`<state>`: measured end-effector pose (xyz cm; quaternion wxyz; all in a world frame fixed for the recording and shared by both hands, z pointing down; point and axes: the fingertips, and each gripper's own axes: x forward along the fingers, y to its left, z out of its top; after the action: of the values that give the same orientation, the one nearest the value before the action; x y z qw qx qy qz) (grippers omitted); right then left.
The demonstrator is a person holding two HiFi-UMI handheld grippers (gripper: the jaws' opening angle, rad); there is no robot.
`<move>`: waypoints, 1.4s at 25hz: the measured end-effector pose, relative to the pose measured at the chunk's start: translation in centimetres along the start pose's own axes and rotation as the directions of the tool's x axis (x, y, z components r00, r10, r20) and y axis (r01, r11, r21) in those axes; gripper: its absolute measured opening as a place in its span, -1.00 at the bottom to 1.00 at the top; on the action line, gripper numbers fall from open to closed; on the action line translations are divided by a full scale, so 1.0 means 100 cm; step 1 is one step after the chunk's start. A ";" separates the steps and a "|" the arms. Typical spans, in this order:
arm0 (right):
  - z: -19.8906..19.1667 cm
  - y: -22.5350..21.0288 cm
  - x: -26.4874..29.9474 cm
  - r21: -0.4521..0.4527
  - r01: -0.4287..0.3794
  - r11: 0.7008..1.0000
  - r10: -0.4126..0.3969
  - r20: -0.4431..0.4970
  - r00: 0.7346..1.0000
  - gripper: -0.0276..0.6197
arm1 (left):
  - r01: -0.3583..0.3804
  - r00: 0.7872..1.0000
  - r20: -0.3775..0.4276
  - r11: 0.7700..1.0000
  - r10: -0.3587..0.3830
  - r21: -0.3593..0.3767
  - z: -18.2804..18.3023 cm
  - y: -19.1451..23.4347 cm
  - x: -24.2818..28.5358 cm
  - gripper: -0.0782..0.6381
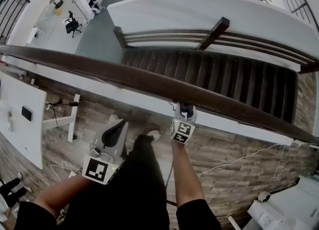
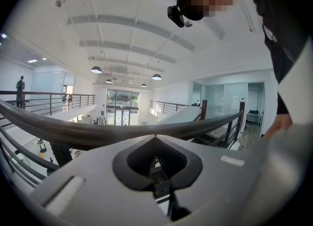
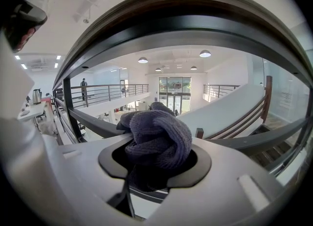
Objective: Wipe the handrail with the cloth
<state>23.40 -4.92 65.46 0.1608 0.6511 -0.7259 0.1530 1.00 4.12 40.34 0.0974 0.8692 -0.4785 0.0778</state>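
Right tongs (image 1: pixel 185 108) clamp a bunched, knitted grey cloth (image 3: pixel 157 134) just beneath the smooth dark wooden handrail (image 1: pixel 149 82). Left tongs (image 1: pixel 121 125) closed, empty.

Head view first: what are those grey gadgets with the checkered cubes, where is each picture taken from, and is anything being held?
There is no robot here. A person stands on a wooden floor holding two hand-operated, two-jaw grippers. The head view comes from a camera on the person's head. It looks down at a dark wooden handrail, with a staircase beyond it. The other two pictures come from a camera riding on each gripper, looking along its jaws. The checkered cubes are parts of the grippers. The right gripper has its jaws closed on a bunched purple-grey cloth and is raised close under the handrail. I cannot tell whether the cloth touches it. The left gripper sits lower, short of the rail, with its jaws together and empty.
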 end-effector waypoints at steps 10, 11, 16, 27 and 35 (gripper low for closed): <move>-0.003 -0.019 -0.006 0.018 0.032 0.999 -0.032 -0.006 0.999 -0.40 | 0.016 1.000 -0.010 1.000 -0.016 -0.008 0.001 -0.010 0.009 -0.78; -0.003 -0.022 -0.007 0.018 0.037 0.999 -0.037 -0.006 0.999 -0.40 | 0.018 1.000 -0.012 1.000 -0.018 -0.013 0.000 -0.011 0.010 -0.78; -0.005 -0.037 -0.010 0.025 0.062 0.998 -0.062 -0.009 0.998 -0.40 | 0.027 1.000 -0.002 1.000 -0.027 -0.013 0.002 -0.015 0.014 -0.78; -0.004 -0.086 -0.020 0.061 0.147 0.987 -0.147 -0.006 0.989 -0.40 | 0.047 0.999 0.001 0.999 -0.047 -0.012 0.001 -0.029 0.018 -0.78; -0.008 -0.117 -0.029 0.076 0.197 0.977 -0.197 -0.011 0.980 -0.40 | 0.055 0.998 -0.005 0.998 -0.055 -0.004 0.001 -0.033 0.018 -0.78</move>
<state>35.39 -3.21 65.03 0.1513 0.7251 -0.6512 0.1653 4.77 4.33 40.33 0.1022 0.8816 -0.4544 0.0766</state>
